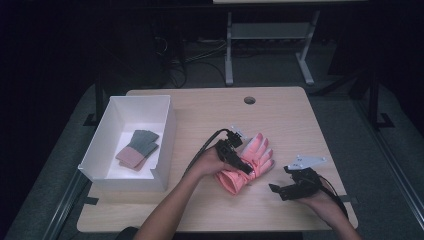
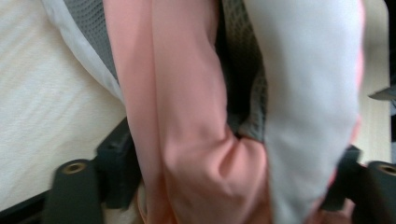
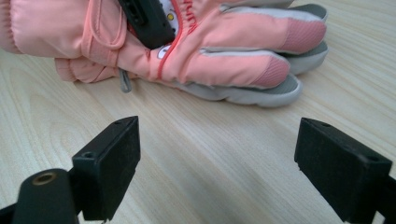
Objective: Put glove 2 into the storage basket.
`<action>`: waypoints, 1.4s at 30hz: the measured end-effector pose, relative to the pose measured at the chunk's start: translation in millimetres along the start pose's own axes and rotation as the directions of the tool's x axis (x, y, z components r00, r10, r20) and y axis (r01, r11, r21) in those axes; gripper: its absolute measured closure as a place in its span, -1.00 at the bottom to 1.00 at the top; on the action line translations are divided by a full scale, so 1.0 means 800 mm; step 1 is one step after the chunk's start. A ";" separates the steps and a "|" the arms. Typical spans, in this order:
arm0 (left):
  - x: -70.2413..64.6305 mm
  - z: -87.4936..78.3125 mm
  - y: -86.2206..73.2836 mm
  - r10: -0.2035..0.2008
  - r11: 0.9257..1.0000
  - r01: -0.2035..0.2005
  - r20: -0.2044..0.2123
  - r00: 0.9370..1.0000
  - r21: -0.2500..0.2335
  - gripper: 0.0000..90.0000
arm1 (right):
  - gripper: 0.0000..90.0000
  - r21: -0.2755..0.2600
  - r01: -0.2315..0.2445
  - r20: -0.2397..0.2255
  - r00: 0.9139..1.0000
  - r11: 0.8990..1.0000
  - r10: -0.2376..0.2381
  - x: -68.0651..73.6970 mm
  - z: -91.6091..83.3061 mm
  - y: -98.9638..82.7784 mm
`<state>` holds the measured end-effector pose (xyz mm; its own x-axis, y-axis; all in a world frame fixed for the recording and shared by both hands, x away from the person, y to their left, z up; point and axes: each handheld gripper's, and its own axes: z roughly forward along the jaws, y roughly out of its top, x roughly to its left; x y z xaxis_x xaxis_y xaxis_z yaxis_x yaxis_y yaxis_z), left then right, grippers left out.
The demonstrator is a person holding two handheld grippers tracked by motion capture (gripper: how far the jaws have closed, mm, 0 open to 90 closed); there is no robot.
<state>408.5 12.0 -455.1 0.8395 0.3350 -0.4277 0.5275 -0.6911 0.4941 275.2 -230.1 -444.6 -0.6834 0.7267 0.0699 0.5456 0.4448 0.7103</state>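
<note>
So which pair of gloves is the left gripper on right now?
The pink pair lying on the bare table, under the left gripper. The other pair, grey and dusty pink, lies untouched in the white box.

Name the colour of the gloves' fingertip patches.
Darker ribbed pink on the pink gloves, with grey-and-white palms beneath; the right gripper view shows it best.
</note>
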 end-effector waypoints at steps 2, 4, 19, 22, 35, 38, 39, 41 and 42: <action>0.001 0.000 0.000 -0.001 1.000 0.001 0.027 1.000 0.008 -0.25 | -0.69 -0.002 -0.007 0.007 1.000 1.000 0.007 -0.001 0.000 0.000; 0.003 0.000 0.000 -0.014 1.000 0.013 0.051 0.999 0.015 -0.09 | -0.69 0.001 -0.004 0.014 1.000 1.000 0.004 -0.001 0.000 -0.001; -0.001 -0.025 0.008 -0.080 0.997 0.080 0.054 0.995 0.003 0.40 | -0.69 -0.029 -0.028 0.036 0.999 0.999 0.029 -0.006 -0.001 -0.002; 0.001 -0.037 0.006 -0.083 0.996 0.084 0.053 0.995 -0.026 0.40 | -0.69 -0.030 -0.036 0.033 0.999 0.999 0.037 -0.006 0.000 -0.002; -0.025 -0.144 0.011 -0.089 0.988 0.084 -0.026 0.996 -0.131 0.38 | -0.69 -0.036 -0.049 0.047 0.998 0.998 0.051 -0.008 0.002 -0.002; -0.027 -0.161 0.010 -0.102 0.985 0.096 -0.035 0.994 -0.146 0.38 | -0.69 -0.028 -0.051 0.048 0.997 0.998 0.052 -0.007 0.000 -0.008; -0.027 -0.166 0.009 -0.103 0.984 0.097 -0.039 0.994 -0.148 0.38 | -0.69 -0.031 -0.055 0.047 0.997 0.998 0.056 -0.007 -0.002 -0.010; -0.029 -0.185 0.007 -0.116 0.981 0.106 -0.058 0.992 -0.160 0.38 | -0.69 -0.035 -0.059 0.042 0.997 0.998 0.060 -0.009 -0.005 -0.017; -0.030 -0.194 0.006 -0.123 0.980 0.112 -0.063 0.990 -0.164 0.38 | -0.69 -0.031 -0.066 0.041 0.997 0.997 0.067 -0.010 -0.006 -0.018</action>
<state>411.2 99.6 -324.9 0.7746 0.4574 -0.4367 0.6320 -0.5348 0.5609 270.8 -244.7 -452.0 -0.6248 0.7757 0.0891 0.5741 0.3790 0.7258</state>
